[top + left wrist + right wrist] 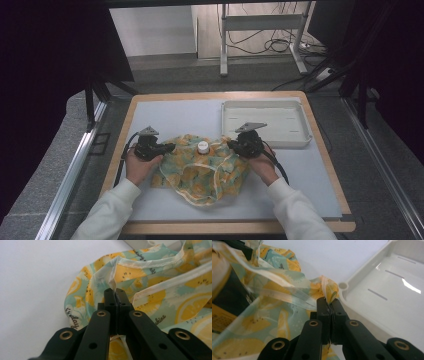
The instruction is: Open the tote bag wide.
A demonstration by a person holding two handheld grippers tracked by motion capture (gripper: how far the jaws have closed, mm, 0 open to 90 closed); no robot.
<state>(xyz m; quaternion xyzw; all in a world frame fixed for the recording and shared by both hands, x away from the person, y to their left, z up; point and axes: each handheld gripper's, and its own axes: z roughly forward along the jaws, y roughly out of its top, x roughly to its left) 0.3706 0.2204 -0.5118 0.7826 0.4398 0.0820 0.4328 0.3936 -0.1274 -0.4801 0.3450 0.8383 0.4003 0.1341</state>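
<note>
Both forearms reach in low over the table (165, 112), palms cupping the tools. The left hand-held gripper (169, 147) is clamped on the left edge of the lemon-print bag (202, 170); the right hand-held gripper (233, 144) pinches its right edge, just beside the white tray (300, 137). The bag lies crumpled between them, with a white-capped bottle (202, 147) inside.

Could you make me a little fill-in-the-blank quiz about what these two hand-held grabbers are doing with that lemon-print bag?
1. The left gripper and the right gripper each pinch the thin rim of the lemon-print ____.
2. A small white cap pokes up from the bag between the two ____.
3. Beyond the right gripper sits a white ____, with nothing in it.
4. The fingers of both grippers are ____ on the material.

Missing words: bag; grippers; tray; shut
</note>
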